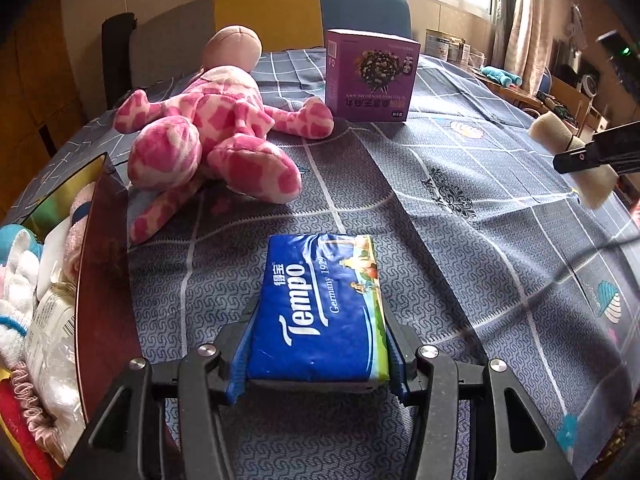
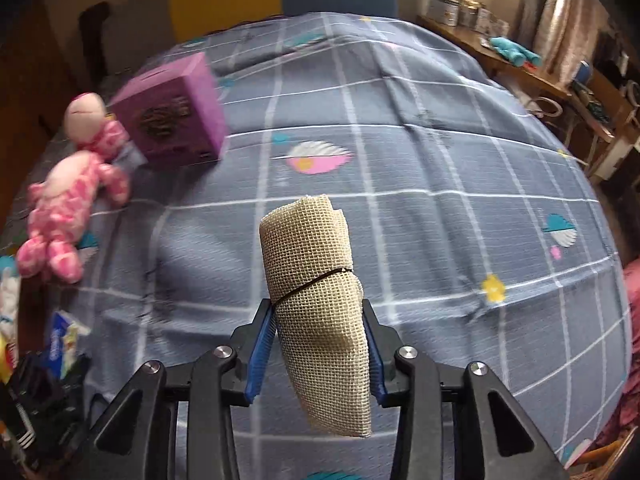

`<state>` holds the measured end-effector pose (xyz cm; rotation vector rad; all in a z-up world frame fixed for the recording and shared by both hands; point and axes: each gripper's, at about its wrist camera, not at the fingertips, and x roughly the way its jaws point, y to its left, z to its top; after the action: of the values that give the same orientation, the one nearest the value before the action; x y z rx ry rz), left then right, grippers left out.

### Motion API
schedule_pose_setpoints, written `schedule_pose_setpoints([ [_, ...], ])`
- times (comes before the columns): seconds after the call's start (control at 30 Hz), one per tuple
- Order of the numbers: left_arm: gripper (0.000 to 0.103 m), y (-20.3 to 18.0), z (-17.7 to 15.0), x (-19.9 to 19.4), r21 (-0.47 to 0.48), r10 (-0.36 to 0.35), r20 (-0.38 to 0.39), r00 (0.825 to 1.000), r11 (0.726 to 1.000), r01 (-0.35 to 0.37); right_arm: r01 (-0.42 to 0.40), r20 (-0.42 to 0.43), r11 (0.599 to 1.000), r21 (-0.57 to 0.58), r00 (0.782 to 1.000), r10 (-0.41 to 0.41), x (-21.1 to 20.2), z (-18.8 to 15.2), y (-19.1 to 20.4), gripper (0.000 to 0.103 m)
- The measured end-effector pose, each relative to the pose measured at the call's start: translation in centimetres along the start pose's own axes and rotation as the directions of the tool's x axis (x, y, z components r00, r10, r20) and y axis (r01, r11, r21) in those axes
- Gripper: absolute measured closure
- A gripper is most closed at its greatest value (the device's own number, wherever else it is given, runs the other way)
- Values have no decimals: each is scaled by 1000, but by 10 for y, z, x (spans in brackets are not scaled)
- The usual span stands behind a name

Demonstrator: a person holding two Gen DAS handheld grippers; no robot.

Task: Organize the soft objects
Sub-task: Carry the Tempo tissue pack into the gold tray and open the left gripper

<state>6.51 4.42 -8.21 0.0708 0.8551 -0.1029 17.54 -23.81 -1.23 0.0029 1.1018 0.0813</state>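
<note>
Left wrist view: I am clamping my left hand-held gripper on the near end of a blue tissue pack, whose long axis is running straight ahead between the fingers. An open box of soft things, already holding towels and cloths, is lying just to the left of this hand-held gripper, its brown wall standing beside the pack; I judge that the coming move is turning on this relation, a short sideways carry to the left over that wall. My left hand-held gripper is the nearer one to the box. Ahead and to the left, a pink spotted plush toy is lying sprawled on the surface, and a purple carton is standing upright just beyond its arm. Far to the right, my right hand-held gripper is showing in this view with its load.

Right wrist view: I am squeezing my right hand-held gripper on a rolled beige mesh cloth, bound by a thin dark band, its long axis pointing forward and up. It is hanging above the surface, well apart from the box.

Everything is resting on a bed covered by a blue-grey checked sheet; shelves, curtains and a window are lining the far side of the room.
</note>
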Motion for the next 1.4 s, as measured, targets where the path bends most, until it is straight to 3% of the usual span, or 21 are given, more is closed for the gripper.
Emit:
schedule_pose_setpoints([
  [0.07,49,0,1,0,3,1,-7,1000,1000,-1,-98,-30,994,-39,995,97,-7,-14,31,63],
  [0.17,49,0,2,0,3,4,-11,1000,1000,-4,-168,-81,983,-77,983,162,4,-34,64,63],
  [0.33,48,-3,2,0,13,20,-7,1000,1000,-20,-142,-101,988,-62,986,135,42,-52,69,63],
  [0.5,49,-3,2,0,9,19,1,1000,1000,-19,-52,-30,985,-162,998,48,40,-62,85,63],
  [0.7,51,3,7,-6,-30,-18,-34,999,999,17,-64,-23,984,-166,998,61,43,-60,82,61],
  [1.1,51,3,24,-73,-51,-1,79,997,999,5,-29,-1,978,-205,1000,30,41,-64,86,61],
  [1.4,51,19,28,-102,-86,27,114,993,996,-17,-13,10,975,-221,1000,16,39,-64,88,61],
])
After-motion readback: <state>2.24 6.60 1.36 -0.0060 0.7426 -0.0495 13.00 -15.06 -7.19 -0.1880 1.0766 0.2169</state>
